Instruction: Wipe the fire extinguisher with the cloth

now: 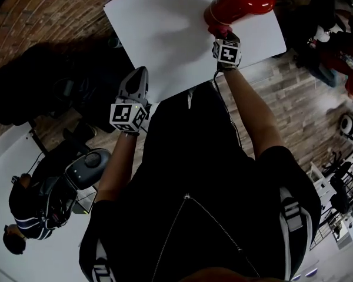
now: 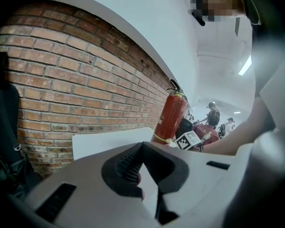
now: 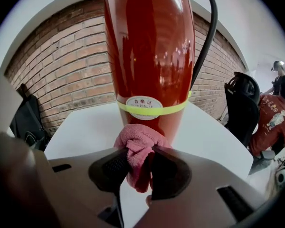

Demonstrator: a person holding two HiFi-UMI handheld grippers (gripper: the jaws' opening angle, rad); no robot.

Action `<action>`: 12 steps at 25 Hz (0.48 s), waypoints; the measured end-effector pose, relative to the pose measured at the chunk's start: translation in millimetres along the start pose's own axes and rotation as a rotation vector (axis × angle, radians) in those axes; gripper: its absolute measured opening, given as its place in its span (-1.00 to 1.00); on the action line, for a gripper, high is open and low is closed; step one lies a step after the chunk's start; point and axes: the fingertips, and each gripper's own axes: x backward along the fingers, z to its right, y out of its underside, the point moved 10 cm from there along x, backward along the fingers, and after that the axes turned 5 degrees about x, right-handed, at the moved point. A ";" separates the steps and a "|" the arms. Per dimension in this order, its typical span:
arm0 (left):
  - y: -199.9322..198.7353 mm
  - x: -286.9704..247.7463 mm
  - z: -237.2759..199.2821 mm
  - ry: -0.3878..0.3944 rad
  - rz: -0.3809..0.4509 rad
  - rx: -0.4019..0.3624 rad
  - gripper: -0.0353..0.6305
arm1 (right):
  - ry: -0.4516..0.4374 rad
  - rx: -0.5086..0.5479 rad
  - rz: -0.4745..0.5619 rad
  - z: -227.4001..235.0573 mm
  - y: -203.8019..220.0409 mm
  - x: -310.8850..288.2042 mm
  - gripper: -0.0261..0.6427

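Wiping, head view: right claw (image 1: 222, 34) pinching cloth (image 1: 218, 28) against upright fire extinguisher (image 1: 238, 2) just ahead; left claw (image 1: 140, 75) well behind, at table (image 1: 165, 28) edge.
Left gripper view: left claw pressed together, empty; extinguisher far ahead-right, unbraced.
Right gripper view: hard push likely tipping it; cloth possibly slipping out.
Count: one extinguisher, one cloth, two claws.

On my feed the wearer has a black short-sleeved top (image 1: 206, 175) with a thin diagonal seam, and black shoulder straps (image 1: 290, 213) with pale buckles. My left gripper (image 1: 142, 70) and right gripper (image 1: 222, 37) have light grey shells and dark ribbed pads (image 2: 126, 167). Each carries a black-and-white marker cube (image 1: 129, 115). A thin black cable (image 1: 215, 80) trails from the right one.
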 end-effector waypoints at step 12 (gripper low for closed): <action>11.3 21.2 -0.1 -0.028 -0.004 0.015 -0.84 | 0.003 0.032 -0.093 2.3 30.0 -38.0 -0.57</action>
